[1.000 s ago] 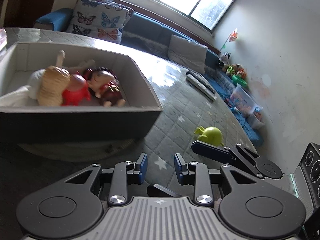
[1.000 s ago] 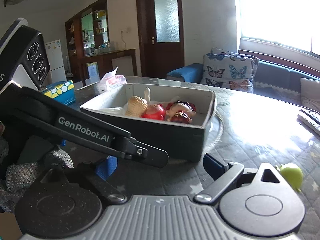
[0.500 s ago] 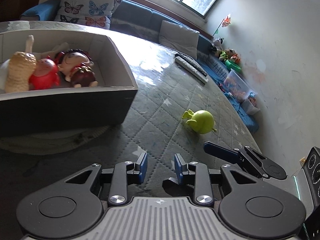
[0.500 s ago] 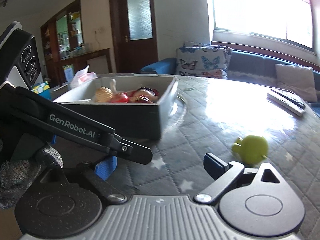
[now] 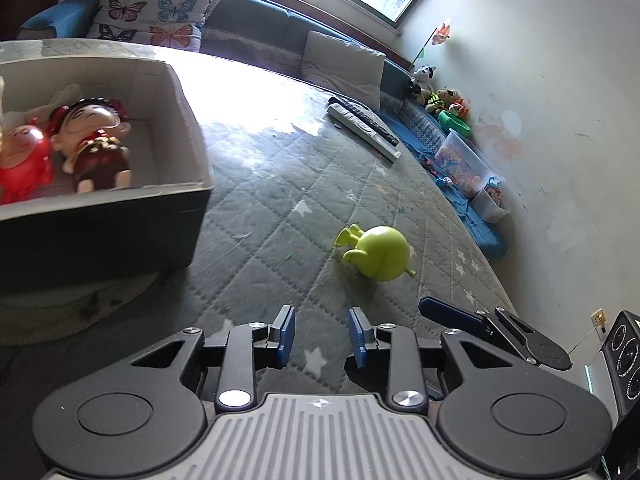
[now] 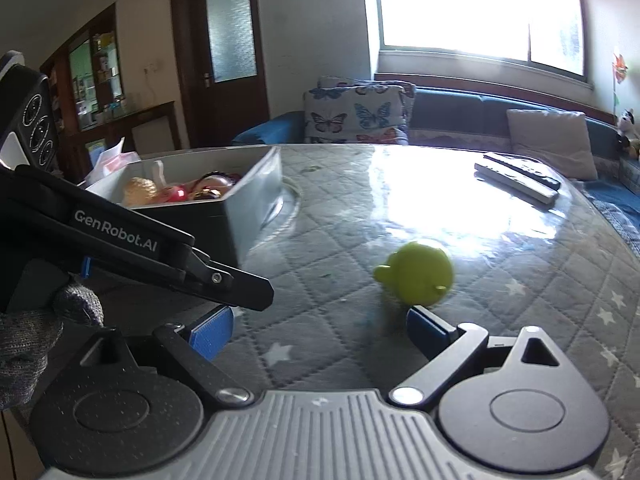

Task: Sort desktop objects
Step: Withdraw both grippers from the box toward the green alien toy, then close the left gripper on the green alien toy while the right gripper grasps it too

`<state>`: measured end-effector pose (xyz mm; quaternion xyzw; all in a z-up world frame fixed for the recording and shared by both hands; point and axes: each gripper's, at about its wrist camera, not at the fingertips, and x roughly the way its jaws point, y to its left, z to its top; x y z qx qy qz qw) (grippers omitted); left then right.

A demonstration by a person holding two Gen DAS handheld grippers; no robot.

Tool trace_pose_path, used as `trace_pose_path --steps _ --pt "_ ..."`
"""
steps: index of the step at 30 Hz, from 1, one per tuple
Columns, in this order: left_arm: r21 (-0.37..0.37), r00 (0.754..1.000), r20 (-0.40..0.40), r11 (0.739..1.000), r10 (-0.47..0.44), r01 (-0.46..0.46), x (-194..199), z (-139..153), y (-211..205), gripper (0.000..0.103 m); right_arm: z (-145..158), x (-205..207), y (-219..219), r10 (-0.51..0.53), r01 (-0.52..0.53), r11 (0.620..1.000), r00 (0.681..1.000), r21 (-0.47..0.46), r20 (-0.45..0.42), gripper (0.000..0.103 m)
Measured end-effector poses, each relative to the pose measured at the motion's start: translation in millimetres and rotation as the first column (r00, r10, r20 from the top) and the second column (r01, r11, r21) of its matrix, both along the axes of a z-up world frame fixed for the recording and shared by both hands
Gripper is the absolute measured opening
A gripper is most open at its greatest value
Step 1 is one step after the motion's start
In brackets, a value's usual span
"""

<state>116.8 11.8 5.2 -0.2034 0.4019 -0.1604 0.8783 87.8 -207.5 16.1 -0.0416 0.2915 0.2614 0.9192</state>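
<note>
A lime green round toy [image 5: 378,253] lies on its side on the quilted table cover, also in the right wrist view [image 6: 418,273]. My right gripper [image 6: 318,332] is open wide and empty; its right fingertip sits just in front of the toy. My left gripper [image 5: 322,336] is open with a narrow gap, empty, near the front of the table to the left of the toy. A grey box [image 5: 188,148] at the left holds a doll [image 5: 94,140], a red figure [image 5: 22,160] and other toys; it also shows in the right wrist view [image 6: 248,196].
Two remote controls [image 5: 362,128] lie at the far side of the table, seen too in the right wrist view [image 6: 518,178]. The box rests on a round mat [image 5: 80,304]. A sofa with cushions runs behind the table. The table's right edge is close to the toy.
Both grippers moved right, away from the box and toward the green toy, which now looks larger and nearer. Both grippers stay as open as before.
</note>
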Motion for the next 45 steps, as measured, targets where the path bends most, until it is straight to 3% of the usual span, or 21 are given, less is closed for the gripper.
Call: trace_pose_path --steps 15,28,35,45 --pt "-0.026 0.999 0.013 0.999 -0.032 0.032 48 6 -30 0.032 -10 50 -32 -0.121 0.122 0.992 0.991 0.01 -0.055 0.086" --pt "-0.054 0.998 -0.02 0.997 -0.053 0.052 88 1 -52 0.033 -19 82 -35 -0.102 0.105 0.994 0.991 0.03 -0.09 0.073" --pt "-0.064 0.998 -0.019 0.996 -0.056 0.054 94 0 -55 0.034 -20 87 -32 -0.071 0.076 0.996 0.992 0.047 -0.1 0.06" --pt "-0.045 0.997 -0.03 0.997 -0.072 0.07 101 1 -59 0.039 -21 89 -33 -0.063 0.069 0.996 0.992 0.051 -0.107 0.053"
